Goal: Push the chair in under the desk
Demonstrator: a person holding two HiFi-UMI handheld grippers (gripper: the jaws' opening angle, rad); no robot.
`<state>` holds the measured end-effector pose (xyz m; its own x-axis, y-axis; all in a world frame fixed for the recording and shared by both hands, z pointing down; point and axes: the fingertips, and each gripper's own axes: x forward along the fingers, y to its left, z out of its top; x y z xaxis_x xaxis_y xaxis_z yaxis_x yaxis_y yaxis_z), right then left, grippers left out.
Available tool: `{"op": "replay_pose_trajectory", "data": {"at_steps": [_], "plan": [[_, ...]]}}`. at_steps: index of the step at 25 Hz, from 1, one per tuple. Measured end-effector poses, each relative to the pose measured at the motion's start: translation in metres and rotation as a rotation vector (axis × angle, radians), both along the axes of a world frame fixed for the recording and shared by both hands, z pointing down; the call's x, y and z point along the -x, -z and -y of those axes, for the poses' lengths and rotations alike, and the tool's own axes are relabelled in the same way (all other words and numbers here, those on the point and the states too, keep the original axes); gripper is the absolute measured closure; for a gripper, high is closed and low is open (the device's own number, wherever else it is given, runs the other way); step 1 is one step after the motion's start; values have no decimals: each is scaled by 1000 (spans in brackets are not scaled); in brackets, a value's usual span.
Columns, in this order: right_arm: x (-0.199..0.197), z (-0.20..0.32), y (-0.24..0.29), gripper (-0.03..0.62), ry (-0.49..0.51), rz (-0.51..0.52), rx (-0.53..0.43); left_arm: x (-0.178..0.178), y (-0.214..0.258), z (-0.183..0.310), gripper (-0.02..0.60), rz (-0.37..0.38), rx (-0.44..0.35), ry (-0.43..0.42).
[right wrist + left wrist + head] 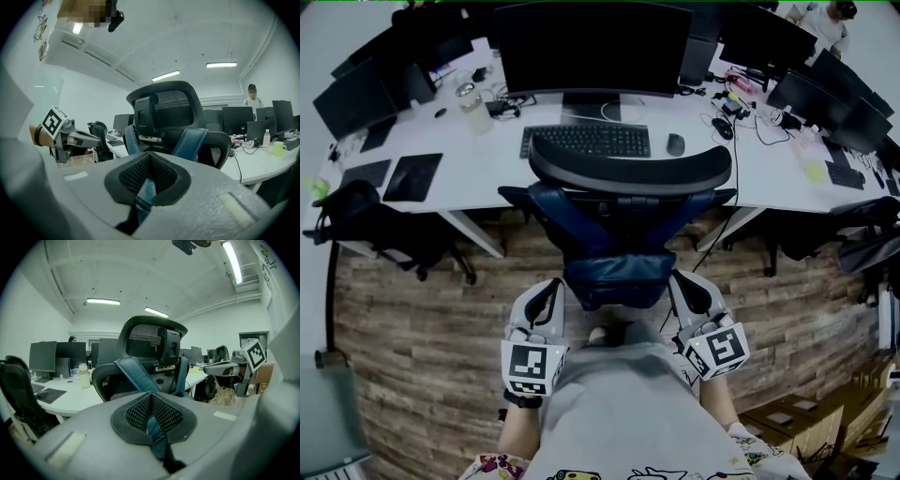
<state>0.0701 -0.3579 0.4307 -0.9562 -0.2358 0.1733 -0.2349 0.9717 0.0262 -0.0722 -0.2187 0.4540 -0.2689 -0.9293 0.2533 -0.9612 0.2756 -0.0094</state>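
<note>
An office chair (614,234) with a black mesh headrest (630,169) and a blue back frame stands facing the white desk (487,173), its seat partly under the desk edge. My left gripper (551,292) is shut at the left side of the chair's lower back, and my right gripper (684,286) is shut at the right side. In the left gripper view the closed pads (136,411) sit right behind the blue frame (136,376). The right gripper view shows the same: pads (164,176) together, the chair (173,117) just ahead. Whether either gripper touches the chair is not clear.
On the desk are a monitor (591,47), a keyboard (586,141), a mouse (675,143) and a bottle (473,105). Other black chairs stand at the left (356,216) and right (862,234). Cardboard boxes (806,422) sit on the wooden floor at the lower right.
</note>
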Motion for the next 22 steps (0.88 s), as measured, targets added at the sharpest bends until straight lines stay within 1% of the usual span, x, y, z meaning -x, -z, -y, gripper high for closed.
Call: {"op": "replay_pose_trajectory", "data": {"at_steps": [4, 10, 22], "plan": [[2, -1, 4, 592, 13, 23, 23, 1, 0, -1, 571, 1, -2, 3], [3, -2, 4, 592, 15, 20, 32, 2, 0, -4, 571, 5, -4, 8], [4, -4, 0, 592, 4, 11, 22, 3, -4, -6, 571, 2, 0, 11]]}}
